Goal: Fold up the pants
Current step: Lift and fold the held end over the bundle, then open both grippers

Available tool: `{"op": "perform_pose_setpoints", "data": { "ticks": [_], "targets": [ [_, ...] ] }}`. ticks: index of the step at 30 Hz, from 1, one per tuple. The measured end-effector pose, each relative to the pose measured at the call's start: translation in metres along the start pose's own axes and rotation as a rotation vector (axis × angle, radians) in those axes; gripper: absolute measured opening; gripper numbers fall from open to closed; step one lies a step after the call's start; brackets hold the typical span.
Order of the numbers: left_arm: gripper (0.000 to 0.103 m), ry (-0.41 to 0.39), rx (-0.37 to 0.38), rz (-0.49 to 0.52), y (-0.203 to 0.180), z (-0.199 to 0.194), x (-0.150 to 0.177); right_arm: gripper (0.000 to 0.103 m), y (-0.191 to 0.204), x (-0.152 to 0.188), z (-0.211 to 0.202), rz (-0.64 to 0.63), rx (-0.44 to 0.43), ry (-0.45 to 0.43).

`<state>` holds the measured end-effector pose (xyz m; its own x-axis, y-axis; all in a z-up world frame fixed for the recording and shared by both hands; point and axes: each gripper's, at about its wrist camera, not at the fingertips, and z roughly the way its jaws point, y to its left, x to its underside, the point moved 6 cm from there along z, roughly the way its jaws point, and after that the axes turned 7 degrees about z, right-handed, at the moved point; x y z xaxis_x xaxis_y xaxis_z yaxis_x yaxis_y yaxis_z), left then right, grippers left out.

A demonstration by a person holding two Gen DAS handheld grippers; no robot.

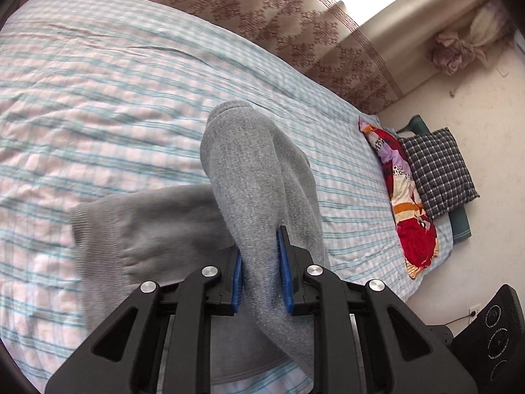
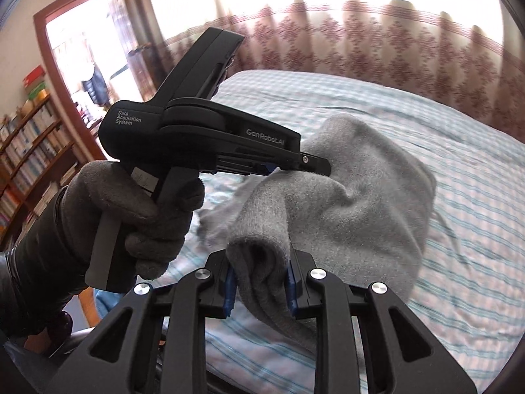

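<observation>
Fingers (image 2: 288, 279) of both grippers pinch grey pants (image 2: 361, 203); left gripper (image 2: 315, 167) reads "GenRobot.AI".

- "Data Acquisition System" stands in small pale letters, on three lines, on the black housing of the left gripper (image 2: 315, 167), at the rear of the body above the handle.
- "GenRobot.AI" stands in pale letters on the same housing, along its side towards the fingers.
</observation>
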<state>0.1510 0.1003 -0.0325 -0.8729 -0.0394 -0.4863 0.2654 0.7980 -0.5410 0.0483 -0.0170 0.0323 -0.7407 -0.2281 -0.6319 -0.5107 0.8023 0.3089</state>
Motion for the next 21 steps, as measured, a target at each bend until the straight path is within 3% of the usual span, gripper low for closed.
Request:
{"op": "perform_pose_setpoints", "data": {
  "ticks": [13,21],
  "targets": [
    [0.019,-0.028,-0.025,-0.132,0.084,-0.031,0.027,0.023,0.054,-0.006,0.061,-0.088,-0.069,0.107],
    [0.021,-0.020,-0.062,-0.153,0.109,-0.021,0.039,0.023,0.053,-0.002,0.091,-0.059,-0.099,0.178]
  ]
}}
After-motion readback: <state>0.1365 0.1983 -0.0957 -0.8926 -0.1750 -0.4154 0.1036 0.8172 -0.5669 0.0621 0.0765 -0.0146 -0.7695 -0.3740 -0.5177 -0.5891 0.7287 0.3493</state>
